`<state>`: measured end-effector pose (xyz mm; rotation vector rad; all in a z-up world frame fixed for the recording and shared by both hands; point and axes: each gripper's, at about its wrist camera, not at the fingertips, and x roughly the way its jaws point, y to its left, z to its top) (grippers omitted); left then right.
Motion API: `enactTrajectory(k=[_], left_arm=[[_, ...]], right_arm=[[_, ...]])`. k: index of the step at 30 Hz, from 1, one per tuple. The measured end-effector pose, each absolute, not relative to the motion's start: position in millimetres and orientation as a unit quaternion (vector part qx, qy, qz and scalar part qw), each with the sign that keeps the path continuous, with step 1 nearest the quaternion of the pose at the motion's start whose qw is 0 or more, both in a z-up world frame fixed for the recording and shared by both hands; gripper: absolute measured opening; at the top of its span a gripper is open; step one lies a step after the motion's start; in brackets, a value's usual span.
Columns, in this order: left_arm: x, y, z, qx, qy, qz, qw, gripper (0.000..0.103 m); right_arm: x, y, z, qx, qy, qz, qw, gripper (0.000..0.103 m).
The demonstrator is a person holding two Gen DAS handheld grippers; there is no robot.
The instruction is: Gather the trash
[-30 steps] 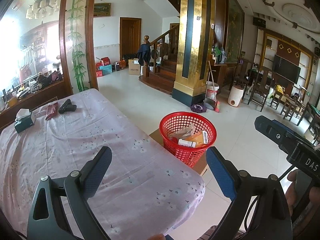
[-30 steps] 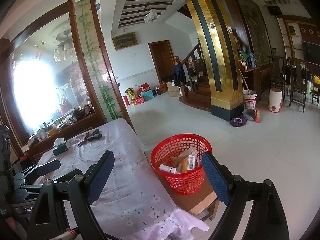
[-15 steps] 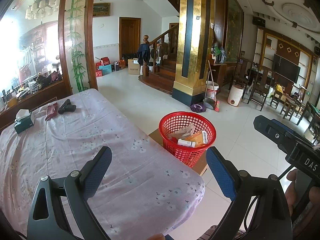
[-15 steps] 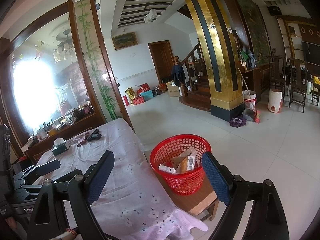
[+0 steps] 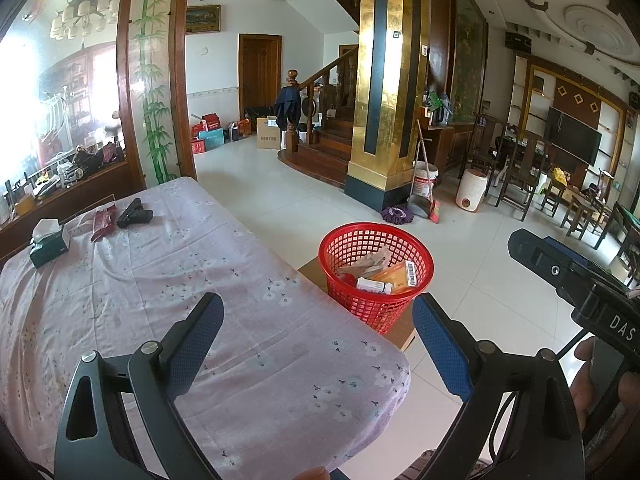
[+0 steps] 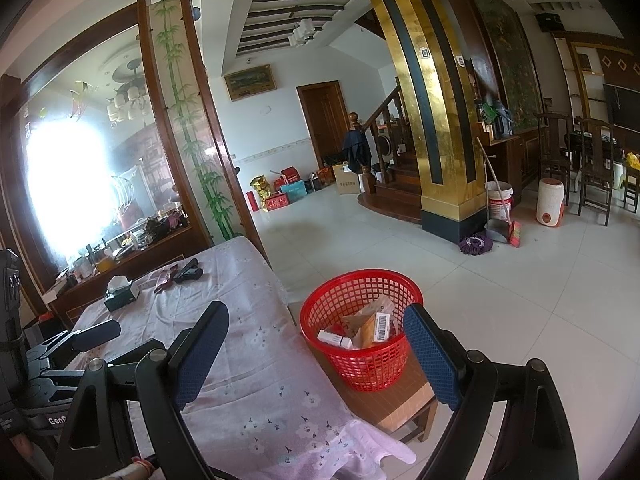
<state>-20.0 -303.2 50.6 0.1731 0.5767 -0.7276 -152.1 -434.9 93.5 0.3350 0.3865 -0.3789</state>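
Note:
A red mesh basket stands on a low wooden stool beside the table's right edge; it also shows in the right wrist view. Inside it lie small boxes and crumpled wrappers. My left gripper is open and empty above the near end of the table. My right gripper is open and empty above the table's near right corner, close to the basket. A dark red packet lies at the table's far end.
The table wears a pale purple flowered cloth. At its far end are a green tissue box and a black object. The wooden stool holds the basket. White tiled floor stretches right; a gold pillar stands beyond.
Almost nothing has changed. Both grippers stay open and nearly still, with only a very slight drift of the views.

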Motion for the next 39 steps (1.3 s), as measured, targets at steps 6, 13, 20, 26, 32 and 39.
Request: enactTrajectory(k=[6,13,20,26,32,39], left_arm=[[-21,-304,50,0.085,0.278,-0.350,0.891,0.094],[-20,-303,50,0.085,0.278,-0.350,0.890,0.094],[-22,-303,49,0.087,0.281,-0.352,0.889,0.094],[-22,-301,44,0.092,0.281,-0.357,0.886,0.094],[-18,-303,45,0.093,0.282,-0.357,0.886,0.094],[-10,-301,41,0.093,0.292,-0.371,0.877,0.094]], right_arm=[[-151,-434,94,0.165,0.190,-0.187,0.950,0.092],[-151,-435,94,0.165,0.189,-0.187,0.950,0.092],[-151,-437,93,0.165,0.190,-0.189,0.949,0.092],[-152,-440,90,0.167,0.189,-0.191,0.948,0.092],[-153,-442,88,0.167,0.190,-0.192,0.948,0.092],[-156,-440,83,0.165,0.195,-0.199,0.946,0.092]])
